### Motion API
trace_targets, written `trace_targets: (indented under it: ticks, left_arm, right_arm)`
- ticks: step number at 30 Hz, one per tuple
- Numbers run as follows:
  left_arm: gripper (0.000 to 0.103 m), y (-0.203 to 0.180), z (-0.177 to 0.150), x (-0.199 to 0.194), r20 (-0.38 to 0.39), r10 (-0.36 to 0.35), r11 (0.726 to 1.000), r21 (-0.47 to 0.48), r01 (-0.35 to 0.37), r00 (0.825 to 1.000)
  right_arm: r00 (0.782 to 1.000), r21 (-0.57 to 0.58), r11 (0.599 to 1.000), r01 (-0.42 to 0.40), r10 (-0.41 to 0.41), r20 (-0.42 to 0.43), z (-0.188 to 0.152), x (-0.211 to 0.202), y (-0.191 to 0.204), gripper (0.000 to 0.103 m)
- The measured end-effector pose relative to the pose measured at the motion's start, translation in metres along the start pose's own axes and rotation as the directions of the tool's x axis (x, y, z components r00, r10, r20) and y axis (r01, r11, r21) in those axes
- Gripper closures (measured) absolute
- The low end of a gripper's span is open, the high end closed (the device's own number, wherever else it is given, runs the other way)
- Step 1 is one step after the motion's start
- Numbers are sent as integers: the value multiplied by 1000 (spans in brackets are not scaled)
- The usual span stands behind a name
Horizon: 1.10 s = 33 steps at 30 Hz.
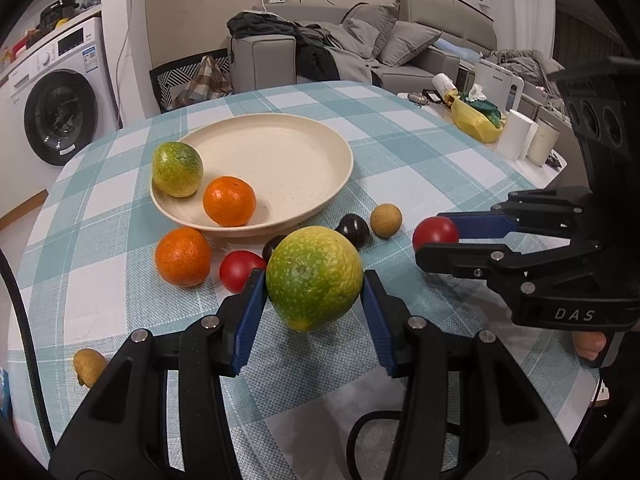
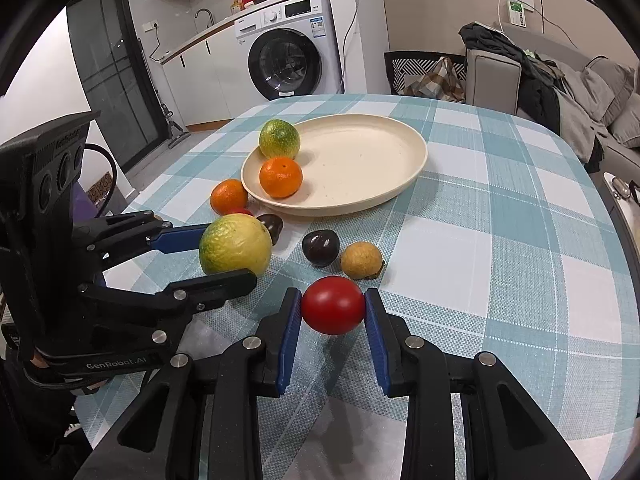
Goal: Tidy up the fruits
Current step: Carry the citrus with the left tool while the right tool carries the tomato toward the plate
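Mottled green-yellow citrus [image 1: 314, 278] clamped in left claw [image 1: 314, 292], glossy red tomato [image 2: 333, 305] in right claw [image 2: 333, 308].

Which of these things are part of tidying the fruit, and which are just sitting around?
Part of the job: cream plate, green citrus in the left gripper, red fruit in the right gripper.

Lying about: washing machine, sofa, yellow bag.

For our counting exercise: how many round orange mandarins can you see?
2. One round orange mandarin lies in the shallow cream plate, beside a green-yellow citrus fruit. The other mandarin sits on the checked tablecloth just outside the plate's rim. None seems hidden.
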<state>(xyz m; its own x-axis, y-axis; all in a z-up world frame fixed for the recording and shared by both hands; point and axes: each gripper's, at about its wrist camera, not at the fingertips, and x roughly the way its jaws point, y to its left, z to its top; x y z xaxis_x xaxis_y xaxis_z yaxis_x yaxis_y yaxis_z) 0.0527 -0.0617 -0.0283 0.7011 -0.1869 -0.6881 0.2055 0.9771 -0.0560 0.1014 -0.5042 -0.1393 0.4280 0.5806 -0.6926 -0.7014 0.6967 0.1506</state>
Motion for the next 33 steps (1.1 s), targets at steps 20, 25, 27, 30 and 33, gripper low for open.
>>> trace_targets:
  ticks: [20, 25, 27, 30, 33]
  left_arm:
    - [58, 36, 11, -22, 82, 57, 995, -85, -50, 995]
    - [58, 43, 16, -20, 88, 69, 993, -97, -61, 994]
    - [58, 46, 18, -19, 90, 74, 993, -100, -65, 993]
    - [58, 50, 20, -15, 89, 79, 992, -104, -70, 993]
    - [58, 53, 23, -11, 88, 87, 992, -104, -78, 992]
  right_arm:
    - [991, 33, 998, -54, 50, 126, 13, -9, 4, 70]
    - [987, 44, 996, -72, 65, 148, 15, -9, 3, 70]
    - [986, 46, 997, -69, 61, 153, 16, -8, 1, 70]
    - [985, 54, 996, -71, 61, 161, 18, -7, 0, 70]
    - [984, 57, 996, -71, 61, 166, 21, -6, -1, 70]
